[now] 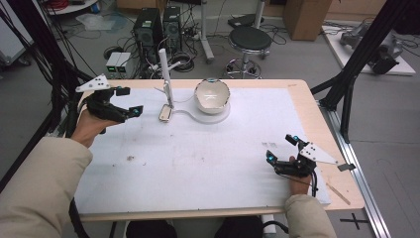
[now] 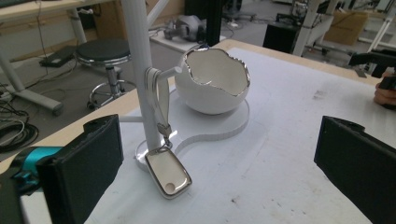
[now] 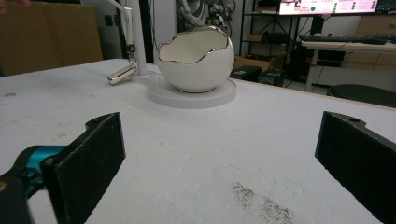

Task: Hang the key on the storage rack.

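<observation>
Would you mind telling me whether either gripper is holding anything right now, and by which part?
Nothing is held. The left gripper is open beside the key fob, which hangs from the stand; the right gripper is open over bare table.

The white post (image 2: 140,70) runs off the top edge in the left gripper view (its upper end unseen).

white key fob (image 2: 168,173) hanging from stand post (image 2: 140,70), eggshell bowl (image 2: 212,84) behind, gripper (image 2: 219,172) jaws apart

Black stool (image 1: 250,38) beyond the table (image 1: 317,129).
</observation>
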